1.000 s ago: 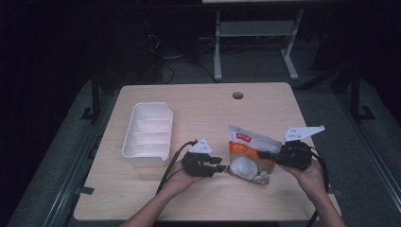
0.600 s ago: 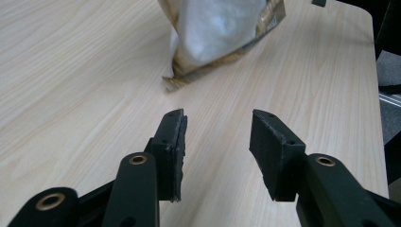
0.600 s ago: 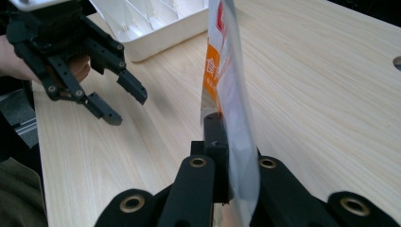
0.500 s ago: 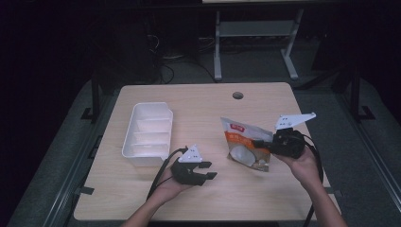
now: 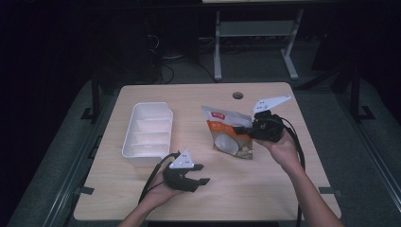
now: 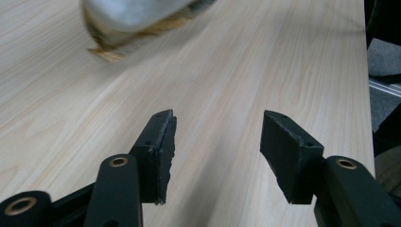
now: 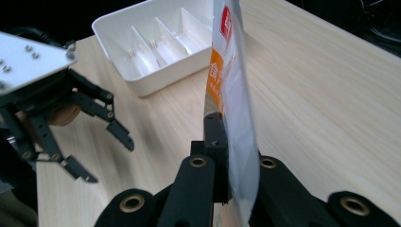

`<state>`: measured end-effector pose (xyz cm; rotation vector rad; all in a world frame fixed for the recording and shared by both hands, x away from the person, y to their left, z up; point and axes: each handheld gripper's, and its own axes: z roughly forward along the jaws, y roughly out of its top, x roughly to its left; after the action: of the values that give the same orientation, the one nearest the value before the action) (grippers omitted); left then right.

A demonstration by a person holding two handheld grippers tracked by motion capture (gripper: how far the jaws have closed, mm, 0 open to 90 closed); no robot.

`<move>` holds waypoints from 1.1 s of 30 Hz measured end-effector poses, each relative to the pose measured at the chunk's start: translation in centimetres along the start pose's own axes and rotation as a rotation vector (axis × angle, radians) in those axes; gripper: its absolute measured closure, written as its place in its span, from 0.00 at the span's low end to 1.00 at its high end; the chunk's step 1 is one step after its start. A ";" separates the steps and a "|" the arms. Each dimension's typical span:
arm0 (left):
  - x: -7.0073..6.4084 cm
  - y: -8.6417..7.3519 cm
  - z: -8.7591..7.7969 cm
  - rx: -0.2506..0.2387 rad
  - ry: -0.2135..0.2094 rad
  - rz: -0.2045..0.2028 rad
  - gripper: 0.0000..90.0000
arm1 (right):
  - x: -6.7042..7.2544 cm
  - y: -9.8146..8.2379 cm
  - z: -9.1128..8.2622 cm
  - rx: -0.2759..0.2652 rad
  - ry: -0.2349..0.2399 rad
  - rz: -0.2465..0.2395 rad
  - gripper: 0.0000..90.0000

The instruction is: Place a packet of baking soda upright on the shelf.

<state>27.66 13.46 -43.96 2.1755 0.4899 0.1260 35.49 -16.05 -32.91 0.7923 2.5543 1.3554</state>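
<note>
An orange and white snack pouch [image 5: 226, 135] hangs tilted above the wooden table [image 5: 265, 189], right of centre. My right gripper [image 5: 242, 130] is shut on its right edge. In the right gripper view the pouch [image 7: 231, 90] stands edge-on between the closed jaws of that gripper [image 7: 231, 161]. My left gripper [image 5: 201, 173] rests low near the table's front, left of the pouch and apart from it. Its jaws have just been opening, and nothing lies between them [image 6: 217, 151]. The pouch's blurred lower corner [image 6: 137, 14] shows beyond them.
A white divided tray [image 5: 146, 135] sits on the left half of the table, its compartments [image 7: 156, 38] bare. A round cable hole [image 5: 238, 95] lies near the far edge. Beyond the table are a dark floor and a metal stand.
The right gripper has lifted the pouch off the table and carried it toward the far side. The left gripper has drawn back toward the near left, and its jaws have spread wider.
</note>
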 end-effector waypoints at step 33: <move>-0.3 -1.7 -1.0 0.020 0.015 0.007 0.33 | 3.0 11.2 9.2 -0.061 0.129 -0.089 1.00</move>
<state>26.58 15.01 -44.71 2.1977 0.4941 0.1423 40.51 -2.70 -28.88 0.5911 2.5956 1.4938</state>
